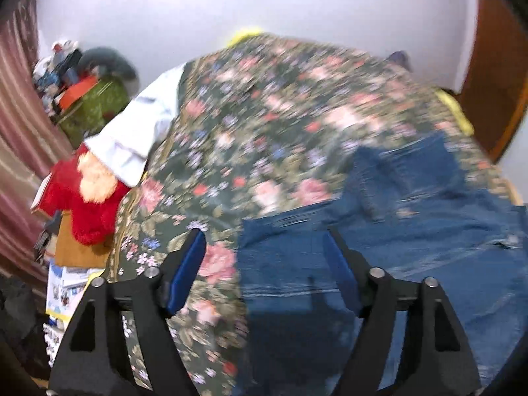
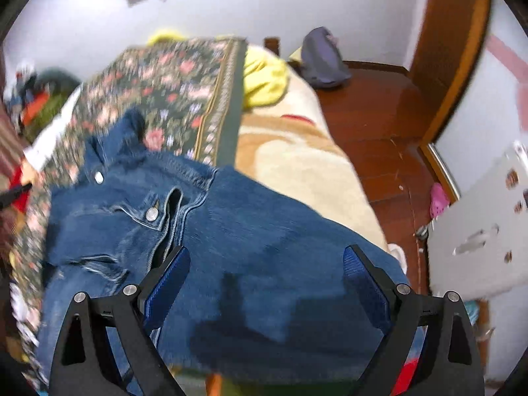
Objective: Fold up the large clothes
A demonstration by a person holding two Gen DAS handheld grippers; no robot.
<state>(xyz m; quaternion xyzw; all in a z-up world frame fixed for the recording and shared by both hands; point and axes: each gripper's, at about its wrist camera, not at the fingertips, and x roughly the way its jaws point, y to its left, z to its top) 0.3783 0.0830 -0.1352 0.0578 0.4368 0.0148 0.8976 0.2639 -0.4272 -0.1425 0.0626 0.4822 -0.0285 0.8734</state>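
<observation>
Right wrist view: I see the denim jacket's (image 2: 204,231) snaps (hidden from my left view).
Jacket: below both grippers.
Left gripper (image 1: 264,250): spread, empty.
Right gripper (image 2: 267,264): spread, empty.

Each camera sits just behind its own hand-held gripper and looks forward and steeply down along the two fingers, close over the bed. The left hand-held gripper (image 1: 264,250) faces the floral cover (image 1: 264,115), with the white wall (image 1: 148,16) beyond it. The right hand-held gripper (image 2: 267,264) faces the denim jacket (image 2: 231,231) just ahead of it, with the wooden floor (image 2: 373,122) off to its right. Both views share the jacket, the floral cover and the far wall.
</observation>
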